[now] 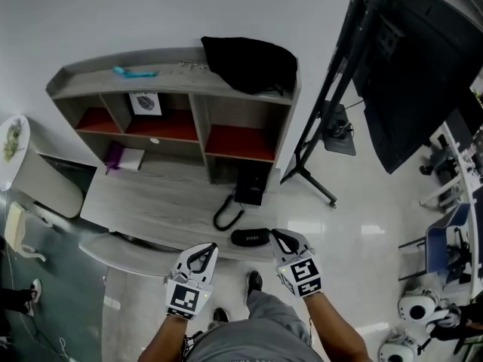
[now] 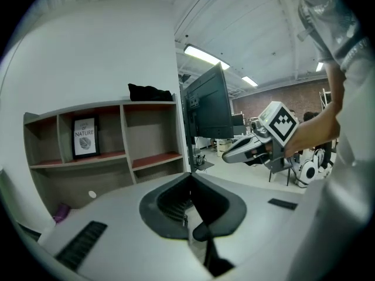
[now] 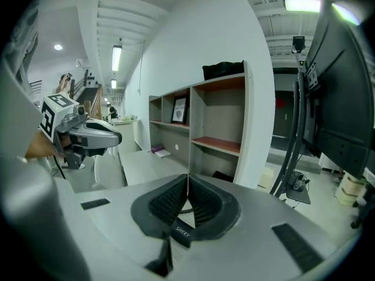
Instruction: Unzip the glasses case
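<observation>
Jaws: left gripper [image 1: 202, 253], right gripper [image 1: 282, 239] pressed together, empty.
Glasses case [image 1: 250, 237]: right gripper's nine o'clock.
Advice: left steadies, right takes zip.

The glasses case [image 1: 250, 237] is showing black, with pale lettering too small to read. The left gripper [image 1: 214, 246] and right gripper [image 1: 273, 233] are wearing pale grey shells, black pads and black-and-white square markers. The desk [image 1: 151, 202] is showing grey wood grain. The shelf unit [image 1: 198, 123] is showing grey frames and red boards. A small item [image 1: 113, 155] is looking purple, perhaps.
</observation>
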`<state>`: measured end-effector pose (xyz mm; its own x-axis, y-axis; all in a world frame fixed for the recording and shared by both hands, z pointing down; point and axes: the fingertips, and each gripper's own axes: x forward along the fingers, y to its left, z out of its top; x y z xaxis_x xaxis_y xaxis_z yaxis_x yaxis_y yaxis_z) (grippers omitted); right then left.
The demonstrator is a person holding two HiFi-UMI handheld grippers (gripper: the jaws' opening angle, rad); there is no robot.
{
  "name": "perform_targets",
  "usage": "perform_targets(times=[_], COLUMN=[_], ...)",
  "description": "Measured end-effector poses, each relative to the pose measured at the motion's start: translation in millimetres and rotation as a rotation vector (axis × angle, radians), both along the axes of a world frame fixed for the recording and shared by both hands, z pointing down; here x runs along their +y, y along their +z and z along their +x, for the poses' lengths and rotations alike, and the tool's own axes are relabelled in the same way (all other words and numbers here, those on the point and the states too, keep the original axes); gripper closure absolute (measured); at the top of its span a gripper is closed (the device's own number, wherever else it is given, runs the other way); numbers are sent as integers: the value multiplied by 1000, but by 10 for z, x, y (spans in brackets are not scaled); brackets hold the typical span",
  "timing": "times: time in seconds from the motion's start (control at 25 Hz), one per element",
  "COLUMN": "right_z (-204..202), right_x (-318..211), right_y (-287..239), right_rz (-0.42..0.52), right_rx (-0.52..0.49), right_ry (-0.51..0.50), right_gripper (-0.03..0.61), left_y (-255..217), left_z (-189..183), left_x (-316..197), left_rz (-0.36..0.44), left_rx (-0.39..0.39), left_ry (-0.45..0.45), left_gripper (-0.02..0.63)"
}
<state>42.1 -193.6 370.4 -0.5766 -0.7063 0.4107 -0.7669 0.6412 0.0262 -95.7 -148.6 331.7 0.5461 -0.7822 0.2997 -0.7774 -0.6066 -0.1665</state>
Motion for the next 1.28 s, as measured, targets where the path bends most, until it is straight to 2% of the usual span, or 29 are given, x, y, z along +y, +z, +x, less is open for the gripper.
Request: perform_targets(times=[0.24,0.44,0.88,1.28], right_z=[81,84,29,38], right_x=[-183,-241,-274,-152], right_y=[479,888,1812,2565], right_rz=[-33,-47,-47,18], right_rx=[66,143,343,609], right_ry=[-48,-129,-368,-641], right_gripper=[557,546,446,358], left_y=[458,779,1420,1960], left_z=[116,170,262,332], left_x=[-114,-199,-340,-345], left_rz=[-78,-127,-230,-324], left_rx=[-34,-53,-88,-143], left_ry=[14,17,17,45], left_gripper=[615,615,615,603])
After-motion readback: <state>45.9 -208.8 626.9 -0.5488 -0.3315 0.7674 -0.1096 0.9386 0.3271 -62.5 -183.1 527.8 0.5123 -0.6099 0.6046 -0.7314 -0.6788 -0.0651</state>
